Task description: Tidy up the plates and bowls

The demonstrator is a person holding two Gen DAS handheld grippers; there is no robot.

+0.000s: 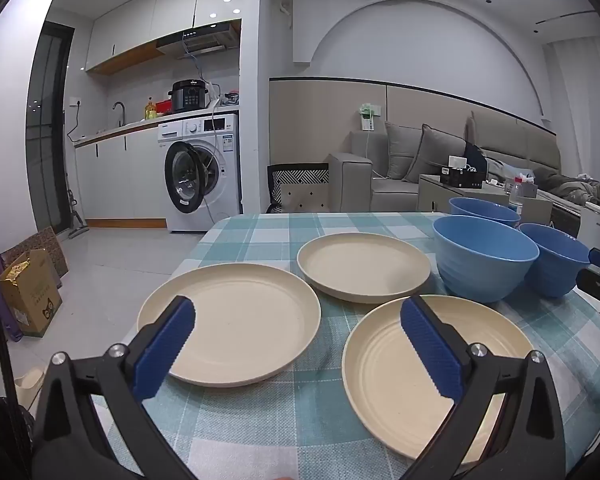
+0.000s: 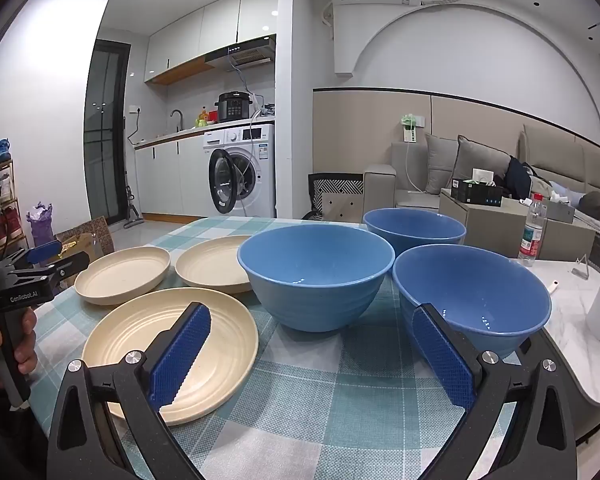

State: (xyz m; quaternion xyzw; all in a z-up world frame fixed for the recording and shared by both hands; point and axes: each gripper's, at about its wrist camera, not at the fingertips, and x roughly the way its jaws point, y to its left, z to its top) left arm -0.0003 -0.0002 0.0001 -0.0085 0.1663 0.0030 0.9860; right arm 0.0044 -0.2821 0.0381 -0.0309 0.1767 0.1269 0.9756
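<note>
Three cream plates lie on the checked tablecloth [image 1: 260,236]: a left plate [image 1: 236,320], a far plate [image 1: 364,266] and a near right plate [image 1: 384,376]. Three blue bowls stand to their right: a middle bowl [image 2: 316,276], a far bowl [image 2: 414,228] and a right bowl [image 2: 476,296]. My left gripper [image 1: 296,314] hovers open above the gap between the two near plates, holding nothing. My right gripper [image 2: 312,320] is open in front of the middle bowl, between the near plate [image 2: 140,332] and the right bowl, with nothing between its blue pads [image 2: 180,360].
In the right wrist view the other gripper [image 2: 40,264] and a hand [image 2: 24,344] show at the left edge. A water bottle [image 2: 534,230] stands on a white marble surface [image 2: 572,320] to the right. A washing machine [image 1: 202,168], a sofa [image 1: 400,168] and a cardboard box [image 1: 30,292] lie beyond the table.
</note>
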